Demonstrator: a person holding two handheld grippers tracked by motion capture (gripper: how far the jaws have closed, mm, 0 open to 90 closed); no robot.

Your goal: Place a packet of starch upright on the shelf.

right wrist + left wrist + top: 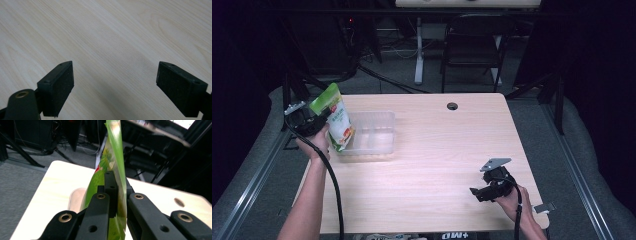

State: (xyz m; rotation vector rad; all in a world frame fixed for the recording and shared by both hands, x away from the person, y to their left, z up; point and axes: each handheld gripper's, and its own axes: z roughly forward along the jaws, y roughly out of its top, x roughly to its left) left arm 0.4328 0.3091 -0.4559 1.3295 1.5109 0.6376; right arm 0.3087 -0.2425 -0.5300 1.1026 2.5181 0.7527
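Observation:
A green and white snack bag (336,116) hangs tilted at the table's left edge, its lower end over the left rim of a clear plastic container (379,131). My left gripper (318,119) is shut on the bag's upper green part. In the left gripper view the bag (115,152) stands edge-on between the closed jaws of that gripper (117,190). My right gripper (477,192) hovers low over the table's near right part, jaws spread. In the right gripper view its pads (61,86) are wide apart with bare wood between them.
The light wooden table (437,150) has a cable hole (452,106) near its far edge. A black chair (472,45) and a white desk leg (418,50) stand on the floor beyond the table. A metal clip (544,207) lies at the near right corner.

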